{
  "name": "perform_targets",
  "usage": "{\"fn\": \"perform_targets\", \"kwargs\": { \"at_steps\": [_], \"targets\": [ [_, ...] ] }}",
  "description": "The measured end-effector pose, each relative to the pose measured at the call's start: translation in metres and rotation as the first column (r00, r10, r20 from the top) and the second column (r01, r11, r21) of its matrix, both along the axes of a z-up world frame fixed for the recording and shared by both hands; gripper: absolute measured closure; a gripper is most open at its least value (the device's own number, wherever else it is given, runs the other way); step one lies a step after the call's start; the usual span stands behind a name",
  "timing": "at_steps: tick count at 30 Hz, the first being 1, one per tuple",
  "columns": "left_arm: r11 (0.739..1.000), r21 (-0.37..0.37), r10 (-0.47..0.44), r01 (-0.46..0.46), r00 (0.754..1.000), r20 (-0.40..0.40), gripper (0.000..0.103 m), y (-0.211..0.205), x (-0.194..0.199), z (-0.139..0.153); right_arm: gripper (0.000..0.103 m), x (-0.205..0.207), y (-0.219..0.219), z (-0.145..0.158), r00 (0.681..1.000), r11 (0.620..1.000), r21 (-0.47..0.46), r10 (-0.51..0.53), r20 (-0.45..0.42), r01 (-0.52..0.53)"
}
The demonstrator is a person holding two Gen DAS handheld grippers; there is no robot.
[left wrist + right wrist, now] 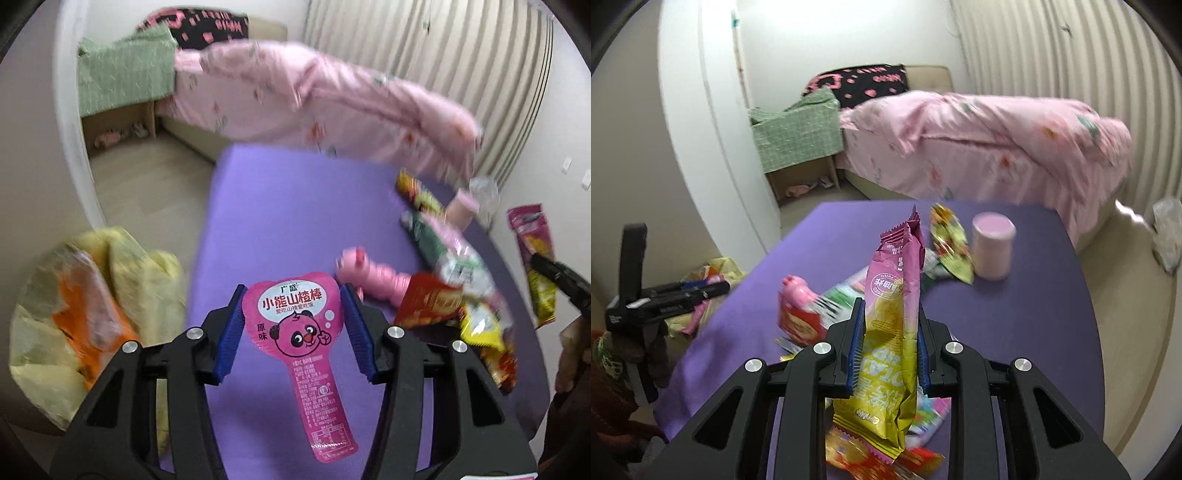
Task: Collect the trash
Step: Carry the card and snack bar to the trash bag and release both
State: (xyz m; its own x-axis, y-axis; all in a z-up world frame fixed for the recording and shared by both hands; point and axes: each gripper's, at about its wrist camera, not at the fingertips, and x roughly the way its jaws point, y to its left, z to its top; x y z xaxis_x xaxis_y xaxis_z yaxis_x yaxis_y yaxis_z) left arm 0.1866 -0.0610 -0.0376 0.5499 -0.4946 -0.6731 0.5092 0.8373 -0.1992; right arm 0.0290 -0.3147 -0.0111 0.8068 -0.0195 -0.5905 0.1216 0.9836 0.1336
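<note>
Both hands are loaded at once. The left claw [291, 325] is clamped on a pink bear-faced wrapper [295, 332], its blue pads pressed to the wrapper's rounded head while the long tail hangs back toward the camera above the purple bench [273, 221]. The right claw [886, 350] is closed tight on a pink-and-yellow chip bag [894, 332], which stands upright between the pads.

By my reading the collecting is partly done. Beside the bench, low on the left, a yellow bag [92, 295] sits open with something orange inside (probably the trash bag, though that is a guess). Neither held piece is in it yet.

Plenty is left: a heap of wrappers [450, 295] lies on the bench's right side, with a pink toy figure [369, 273] beside it and a pink jar [993, 247] standing farther back.

Motion blur smears the heap, so single wrappers are hard to separate or count. The yellow bag's contents are unclear. The chip bag covers part of the pile behind it, and the bench's near edge is cut off by the claws.
</note>
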Motion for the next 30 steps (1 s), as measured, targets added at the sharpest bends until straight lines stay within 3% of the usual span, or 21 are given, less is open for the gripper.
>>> {"fn": "perform_targets", "kwargs": {
  "at_steps": [6, 11, 17, 25, 30],
  "targets": [
    [0.989, -0.083, 0.136, -0.125, 0.981, 0.138, 0.054, 0.059, -0.002, 0.047, 0.08, 0.029, 0.04, 0.028, 0.991, 0.992, -0.039, 0.121, 0.057, -0.119],
    [0.967, -0.103, 0.247, -0.231, 0.951, 0.185, 0.054, 0.104, 0.004, 0.061, 0.08, 0.057, 0.08, 0.042, 0.971, 0.974, -0.058, 0.223, 0.085, -0.218],
    [0.929, -0.115, 0.365, -0.351, 0.919, 0.149, 0.054, 0.159, 0.021, 0.052, 0.08, 0.089, 0.115, 0.039, 0.953, 0.954, -0.058, 0.299, 0.057, -0.295],
    [0.908, -0.119, 0.409, -0.401, 0.911, 0.051, 0.054, 0.192, 0.043, 0.015, 0.08, 0.11, 0.133, 0.033, 0.949, 0.948, -0.044, 0.314, 0.005, -0.314],
    [0.91, -0.173, 0.378, -0.378, 0.925, -0.03, 0.036, 0.2, 0.059, -0.008, 0.08, 0.129, 0.145, 0.026, 0.949, 0.948, -0.04, 0.313, -0.038, -0.315]
  ]
}}
